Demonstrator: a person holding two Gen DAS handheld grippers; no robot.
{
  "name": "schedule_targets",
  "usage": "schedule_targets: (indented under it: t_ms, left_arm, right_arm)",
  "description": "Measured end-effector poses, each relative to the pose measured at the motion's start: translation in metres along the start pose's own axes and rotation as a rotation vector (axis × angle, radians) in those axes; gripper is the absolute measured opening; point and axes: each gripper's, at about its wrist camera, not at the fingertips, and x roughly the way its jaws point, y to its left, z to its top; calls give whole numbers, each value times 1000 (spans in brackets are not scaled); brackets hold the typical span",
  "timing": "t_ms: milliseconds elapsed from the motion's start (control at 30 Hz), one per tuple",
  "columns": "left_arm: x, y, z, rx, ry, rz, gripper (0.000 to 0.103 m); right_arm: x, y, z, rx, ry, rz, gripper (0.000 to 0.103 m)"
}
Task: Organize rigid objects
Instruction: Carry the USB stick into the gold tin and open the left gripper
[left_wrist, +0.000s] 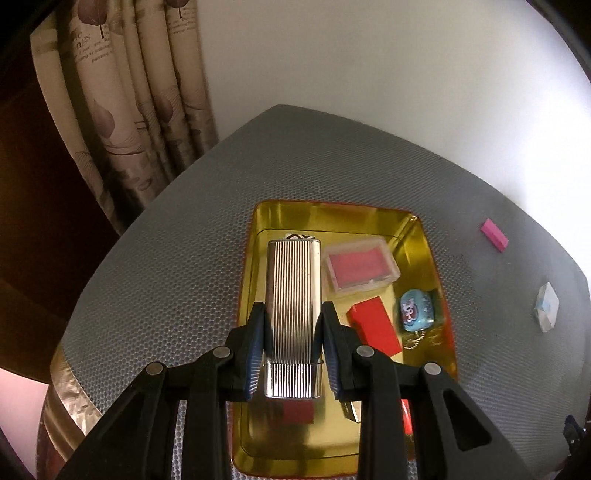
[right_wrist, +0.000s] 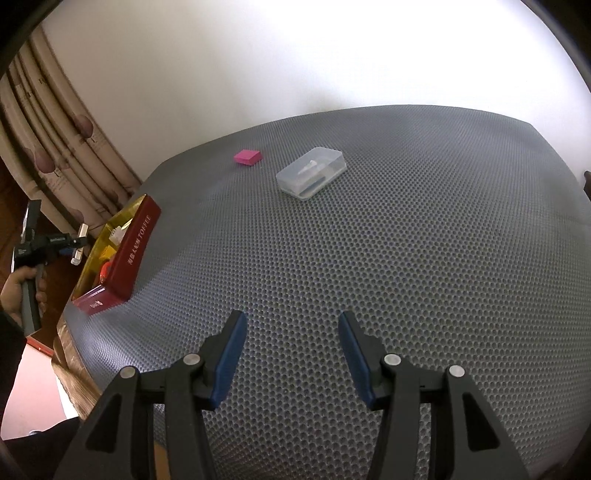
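Left claw (left_wrist: 293, 347): clamped on a ribbed silver metal case (left_wrist: 293, 314), held above the tin, long axis pointing away.
Gold tin (left_wrist: 424, 251): on the grey mat of the bench (left_wrist: 166, 258); holds a clear box with pink contents (left_wrist: 362, 271), a red block (left_wrist: 375, 325) and a blue charm (left_wrist: 415, 310).
Right claw (right_wrist: 290, 354): wide apart, holding nothing, over bare mat.
Far from right claw: a clear plastic box (right_wrist: 312, 171) and a pink block (right_wrist: 247, 157) just left of it.

Grey dimpled mat (right_wrist: 369, 240) under toffee tin (right_wrist: 138, 251), pink block (right_wrist: 247, 157), clear case (right_wrist: 312, 172).
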Motion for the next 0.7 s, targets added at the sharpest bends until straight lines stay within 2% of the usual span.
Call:
schedule_targets:
  t_ms: [367,700]
  left_arm:
    - [38,-9,9,15,53,71,26]
    - [52,-14,11,17,63,124,26]
  right_arm:
    - [-3,0,0,-3,-5,-1,53]
    - [-3,-3,-1,3,2,-2,53]
